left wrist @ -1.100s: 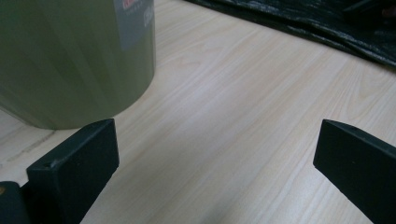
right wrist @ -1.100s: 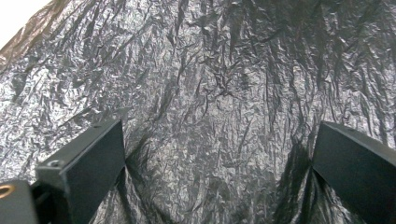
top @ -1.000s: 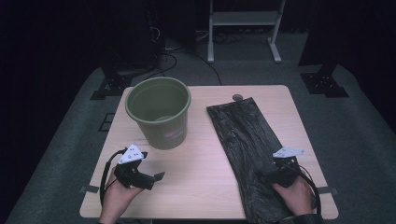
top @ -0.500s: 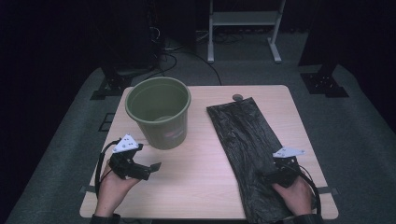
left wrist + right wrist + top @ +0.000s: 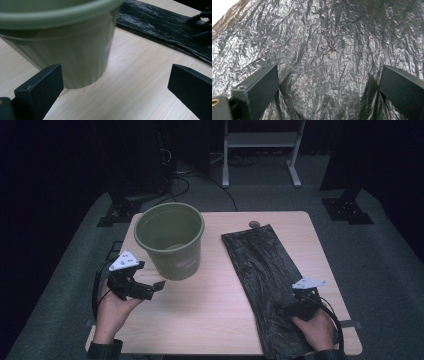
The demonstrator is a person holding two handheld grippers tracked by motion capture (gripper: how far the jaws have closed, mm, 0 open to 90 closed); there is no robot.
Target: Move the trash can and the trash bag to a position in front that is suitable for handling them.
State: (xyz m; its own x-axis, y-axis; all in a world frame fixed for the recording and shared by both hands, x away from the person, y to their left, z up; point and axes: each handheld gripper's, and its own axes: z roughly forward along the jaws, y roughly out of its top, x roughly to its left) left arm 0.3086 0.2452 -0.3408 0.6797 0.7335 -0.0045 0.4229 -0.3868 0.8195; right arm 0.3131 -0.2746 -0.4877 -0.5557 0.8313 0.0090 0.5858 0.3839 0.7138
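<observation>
Barely begun: bin bag (image 5: 270, 285) flat at 3 o'clock of empty bucket (image 5: 170, 240); right gripper (image 5: 295, 307), left gripper (image 5: 152, 290) wide, empty.

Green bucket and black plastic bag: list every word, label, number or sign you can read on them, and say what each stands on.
No text can be read.
Green bucket: a small reddish mark on its outer wall low down, seen in the high view and the left gripper view, too blurred to read.
Black plastic bag: crinkled plastic with no print in the high view or right gripper view.
Grey plates on the grippers: small dark dots, no letters.
</observation>
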